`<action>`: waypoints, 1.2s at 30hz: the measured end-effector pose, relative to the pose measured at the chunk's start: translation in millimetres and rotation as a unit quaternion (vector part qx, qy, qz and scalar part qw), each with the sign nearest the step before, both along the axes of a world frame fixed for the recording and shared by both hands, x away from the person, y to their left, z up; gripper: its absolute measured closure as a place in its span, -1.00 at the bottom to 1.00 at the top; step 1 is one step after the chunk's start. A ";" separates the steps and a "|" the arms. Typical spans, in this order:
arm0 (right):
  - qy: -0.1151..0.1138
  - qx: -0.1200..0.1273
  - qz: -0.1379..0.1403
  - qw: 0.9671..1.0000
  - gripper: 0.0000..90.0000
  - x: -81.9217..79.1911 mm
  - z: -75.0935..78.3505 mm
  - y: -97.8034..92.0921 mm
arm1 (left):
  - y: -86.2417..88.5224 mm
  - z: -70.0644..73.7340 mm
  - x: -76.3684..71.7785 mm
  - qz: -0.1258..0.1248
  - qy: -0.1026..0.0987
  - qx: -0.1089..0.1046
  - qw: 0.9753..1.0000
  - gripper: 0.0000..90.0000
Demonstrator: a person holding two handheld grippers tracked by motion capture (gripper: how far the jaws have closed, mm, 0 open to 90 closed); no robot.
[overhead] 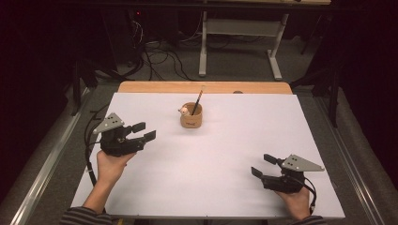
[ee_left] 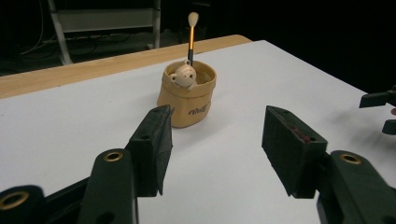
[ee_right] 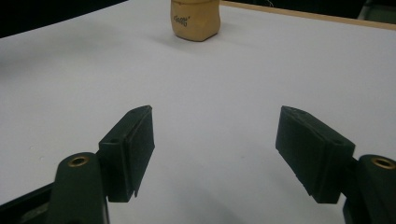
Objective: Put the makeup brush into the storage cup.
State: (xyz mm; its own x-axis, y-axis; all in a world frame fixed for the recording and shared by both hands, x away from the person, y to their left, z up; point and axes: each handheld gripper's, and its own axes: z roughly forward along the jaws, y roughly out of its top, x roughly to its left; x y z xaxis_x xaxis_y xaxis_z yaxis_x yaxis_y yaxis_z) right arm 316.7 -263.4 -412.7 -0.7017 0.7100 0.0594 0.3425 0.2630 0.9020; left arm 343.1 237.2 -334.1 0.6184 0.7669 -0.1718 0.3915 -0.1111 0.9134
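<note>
A small tan pot (overhead: 191, 117) is seen standing upright on the white-covered bench (overhead: 234, 154), toward the far edge and a little left of centre. A thin brush (overhead: 197, 101) is stood in it, its long axis nearly vertical and tilted slightly, with the pale tuft uppermost in the left gripper view; a little bear figure (ee_left: 183, 76) is perched at the rim beside it.

The left gripper (overhead: 144, 131) is held above the bench's left side with its fingers (ee_left: 152, 144) spread wide and nothing between them. From these fingers the pot lies straight ahead and slightly left, near but clearly apart. The right gripper (overhead: 263, 165) is held low at the near right, its fingers (ee_right: 130, 147) likewise spread wide and empty; from there the pot lies well apart, far ahead near the top of the right gripper view.

The left gripper is judged the nearer. Because the brush stands almost upright, a grasp of its stem is judged to need the fingers brought in level from the side, above the pot's rim.
</note>
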 end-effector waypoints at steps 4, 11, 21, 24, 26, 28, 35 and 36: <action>0.000 0.001 0.000 1.000 -0.34 0.0 0.1 0.1 | -0.1 -1.7 -2.5 0.000 -0.001 0.000 1.000 -0.04; -0.001 -0.001 0.000 1.000 -0.34 -0.1 0.0 0.3 | 0.9 -6.4 -7.4 0.003 -0.001 -0.002 1.000 -0.04; 0.002 -0.001 -0.001 1.000 -0.34 -0.4 0.1 0.5 | 1.7 -15.1 -12.4 0.001 0.006 -0.006 1.000 -0.04; 0.001 -0.001 -0.001 1.000 -0.34 -0.4 0.1 0.5 | 1.8 -16.8 -14.4 0.001 0.008 -0.006 1.000 -0.04; 0.001 -0.001 0.000 1.000 -0.34 -0.2 0.0 0.5 | 1.4 -18.7 -15.3 0.001 0.009 -0.005 1.000 -0.04; 0.001 -0.002 0.000 1.000 -0.34 -0.4 0.1 0.7 | 1.0 -20.8 -16.1 0.001 0.009 -0.003 1.000 -0.04; 0.001 -0.002 0.000 1.000 -0.34 -0.4 0.0 0.7 | 1.0 -30.5 -18.0 0.006 0.017 -0.007 1.000 -0.04; 0.001 -0.002 0.000 1.000 -0.34 -0.3 0.0 0.7 | 0.7 -31.9 -17.9 0.006 0.018 -0.005 1.000 -0.05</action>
